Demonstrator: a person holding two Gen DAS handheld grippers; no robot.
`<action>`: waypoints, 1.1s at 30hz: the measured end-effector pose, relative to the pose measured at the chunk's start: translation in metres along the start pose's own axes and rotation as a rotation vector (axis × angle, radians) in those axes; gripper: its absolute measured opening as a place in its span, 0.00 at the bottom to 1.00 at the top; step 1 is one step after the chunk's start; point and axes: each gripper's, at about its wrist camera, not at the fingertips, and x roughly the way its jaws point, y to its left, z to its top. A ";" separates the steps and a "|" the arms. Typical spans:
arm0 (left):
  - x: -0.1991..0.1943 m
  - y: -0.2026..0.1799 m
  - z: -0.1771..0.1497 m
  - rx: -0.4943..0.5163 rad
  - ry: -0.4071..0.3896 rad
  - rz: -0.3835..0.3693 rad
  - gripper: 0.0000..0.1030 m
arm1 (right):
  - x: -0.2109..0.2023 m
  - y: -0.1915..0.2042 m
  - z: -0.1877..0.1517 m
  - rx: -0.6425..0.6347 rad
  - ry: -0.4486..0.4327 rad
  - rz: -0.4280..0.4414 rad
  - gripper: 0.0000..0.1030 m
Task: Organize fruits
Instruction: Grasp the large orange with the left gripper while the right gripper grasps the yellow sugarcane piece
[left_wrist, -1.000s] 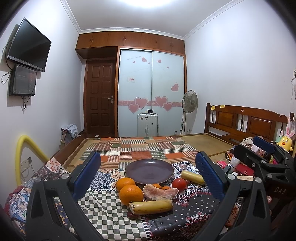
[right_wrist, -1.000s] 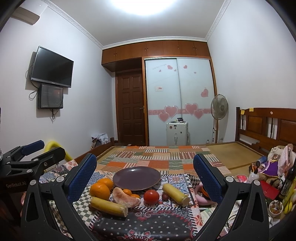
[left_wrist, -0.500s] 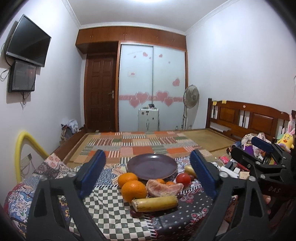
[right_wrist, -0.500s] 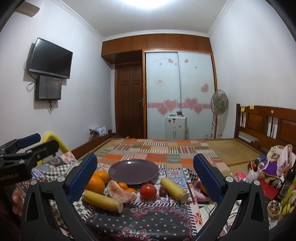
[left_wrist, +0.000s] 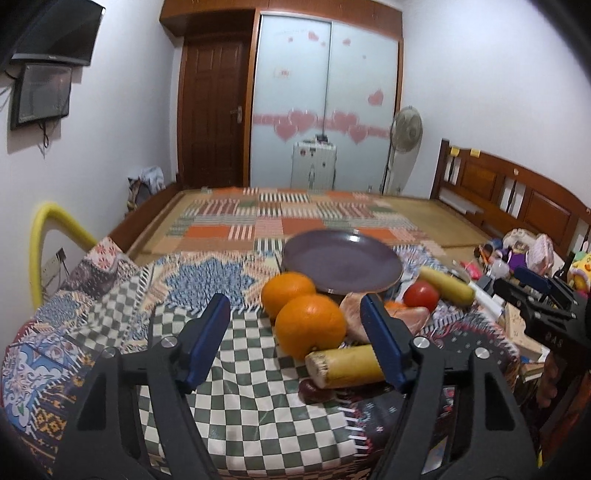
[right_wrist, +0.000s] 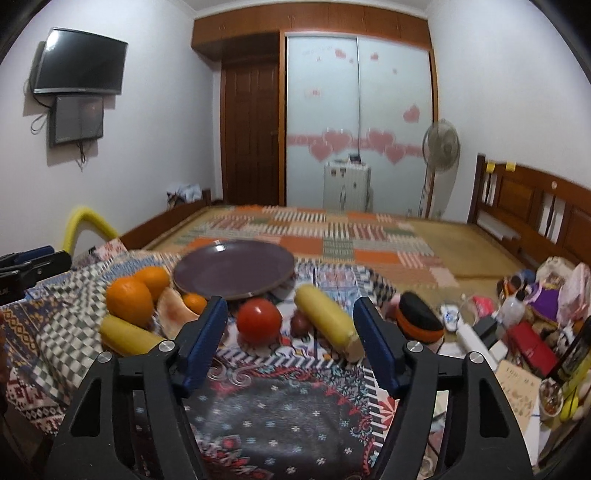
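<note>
Orange (left_wrist: 310, 326) between spread left gripper (left_wrist: 295, 332) fingers; tomato (right_wrist: 258, 320) ahead of spread right gripper (right_wrist: 290, 332).

A dark purple plate (left_wrist: 341, 264) sits on a patchwork cloth (left_wrist: 236, 384) of green-and-white checks, blue florals and a black flowered panel. The oranges (left_wrist: 310, 326) are bright orange, the tomato (right_wrist: 258, 320) red, the corn cobs (right_wrist: 327, 320) yellow. Both hand-held grippers are black with blue pads (right_wrist: 205, 341).
</note>
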 end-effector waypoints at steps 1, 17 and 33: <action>0.006 0.000 -0.001 0.003 0.016 -0.001 0.71 | 0.006 -0.003 0.000 -0.005 0.018 -0.001 0.65; 0.083 -0.008 -0.005 0.024 0.172 -0.044 0.71 | 0.087 -0.051 0.001 -0.035 0.263 0.039 0.52; 0.106 -0.003 -0.013 -0.043 0.233 -0.075 0.71 | 0.089 -0.050 0.000 -0.056 0.346 0.102 0.38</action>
